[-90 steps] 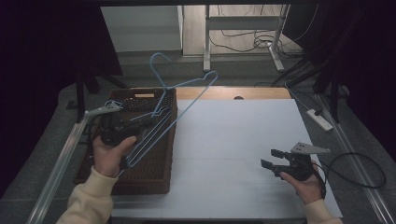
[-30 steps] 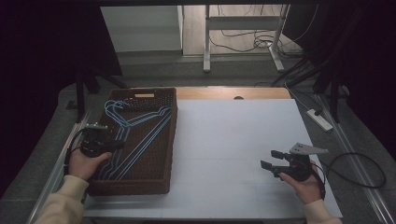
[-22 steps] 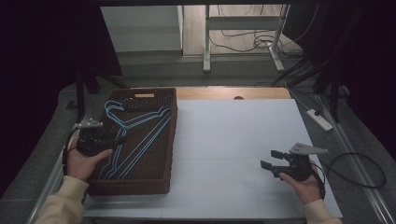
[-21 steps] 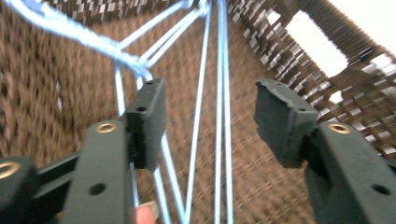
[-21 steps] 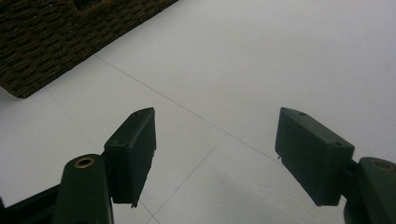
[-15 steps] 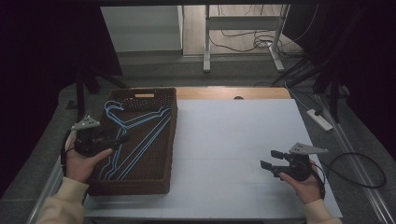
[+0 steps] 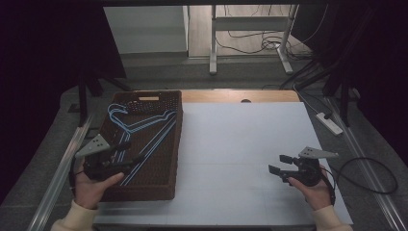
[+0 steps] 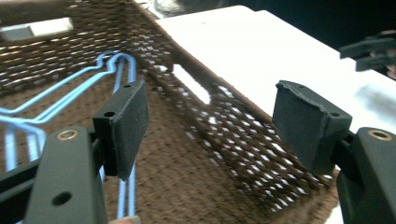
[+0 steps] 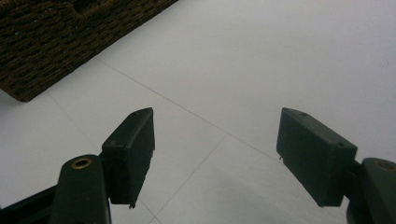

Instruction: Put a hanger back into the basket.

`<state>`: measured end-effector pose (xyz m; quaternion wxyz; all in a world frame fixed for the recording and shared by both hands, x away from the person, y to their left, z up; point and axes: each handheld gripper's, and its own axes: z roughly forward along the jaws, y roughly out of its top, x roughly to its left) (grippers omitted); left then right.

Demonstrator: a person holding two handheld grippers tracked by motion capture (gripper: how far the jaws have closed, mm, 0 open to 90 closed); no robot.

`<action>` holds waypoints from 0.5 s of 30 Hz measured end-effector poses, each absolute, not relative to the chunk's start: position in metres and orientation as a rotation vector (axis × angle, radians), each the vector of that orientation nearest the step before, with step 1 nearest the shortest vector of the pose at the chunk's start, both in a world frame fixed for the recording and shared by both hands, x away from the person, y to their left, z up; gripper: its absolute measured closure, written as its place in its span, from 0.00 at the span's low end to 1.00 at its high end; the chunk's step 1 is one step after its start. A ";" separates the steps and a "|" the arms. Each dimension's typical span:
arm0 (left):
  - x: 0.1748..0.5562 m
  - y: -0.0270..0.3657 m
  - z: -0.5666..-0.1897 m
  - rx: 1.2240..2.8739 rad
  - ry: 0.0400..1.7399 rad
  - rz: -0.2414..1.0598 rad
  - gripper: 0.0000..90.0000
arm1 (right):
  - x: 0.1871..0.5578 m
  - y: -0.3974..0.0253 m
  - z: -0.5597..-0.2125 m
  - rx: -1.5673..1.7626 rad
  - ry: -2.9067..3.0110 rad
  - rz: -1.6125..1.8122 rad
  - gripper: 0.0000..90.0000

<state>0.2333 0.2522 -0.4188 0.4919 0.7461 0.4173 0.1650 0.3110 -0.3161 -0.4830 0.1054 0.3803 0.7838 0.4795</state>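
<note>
Holding: your left gripper [image 7: 126, 153] sits at the lower left of the high view, over the near part of the brown wicker basket [image 7: 166, 185], jaws spread wide with nothing between them.
Hangers: the blue wire hangers [image 7: 144, 130] lie flat inside your basket, hooks toward the upper left of the frame; in the left gripper view they [image 8: 65, 95] run behind the left jaw, apart from both pads.
Right gripper: your right gripper [image 7: 280, 164] rests at the lower right, above the white tabletop [image 7: 240, 139], jaws released and empty.
</note>
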 end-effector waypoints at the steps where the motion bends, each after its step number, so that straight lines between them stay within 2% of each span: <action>1: 0.232 0.249 -0.420 1.815 1.006 0.403 0.30 | 0.311 -0.316 -0.483 1.118 2.307 1.416 0.32; 15: 0.228 0.229 -0.444 1.828 0.990 0.395 0.30 | 0.308 -0.321 -0.481 1.134 2.310 1.410 0.32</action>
